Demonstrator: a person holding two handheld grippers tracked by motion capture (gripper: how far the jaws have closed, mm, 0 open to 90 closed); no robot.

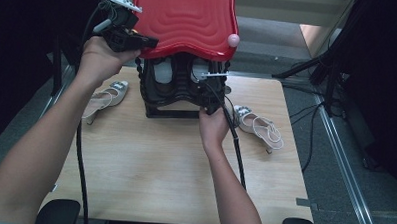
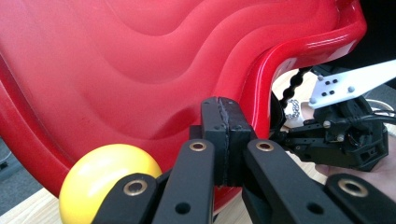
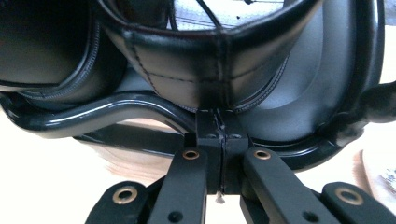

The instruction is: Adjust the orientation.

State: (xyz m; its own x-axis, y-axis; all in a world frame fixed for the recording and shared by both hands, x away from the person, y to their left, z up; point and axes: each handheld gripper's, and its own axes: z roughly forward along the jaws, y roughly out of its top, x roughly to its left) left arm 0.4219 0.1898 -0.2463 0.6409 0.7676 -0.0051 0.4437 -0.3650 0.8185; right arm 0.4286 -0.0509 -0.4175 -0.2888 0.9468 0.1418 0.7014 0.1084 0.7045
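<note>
Nearest the person, the right gripper (image 1: 210,92) sits low at the front of the black base (image 1: 173,93) of a case that stands at the far middle of the desk (image 1: 159,165); its jaws are pressed fully together with nothing between them, their tips against the stitched black padding (image 3: 205,70) just above the glossy rim (image 3: 93,114). That padding looks soft and would give under pressure, while the rim reads as stiff, smooth and probably slippery, so the rim's edge seems the firmer place to hold the base down. Higher and farther, the left gripper (image 1: 148,40), also closed on nothing, rests its tips against the edge of the raised red lid (image 1: 187,19). This lid looks like hard moulded plastic, rigid and fairly light, its ripples glossy; pushing under the lip should work better than pinching the slick face. A yellow ball (image 2: 109,179) sits at the lid's lower edge. Two pale heeled sandals (image 1: 107,96) lie to either side on the desk.
</note>
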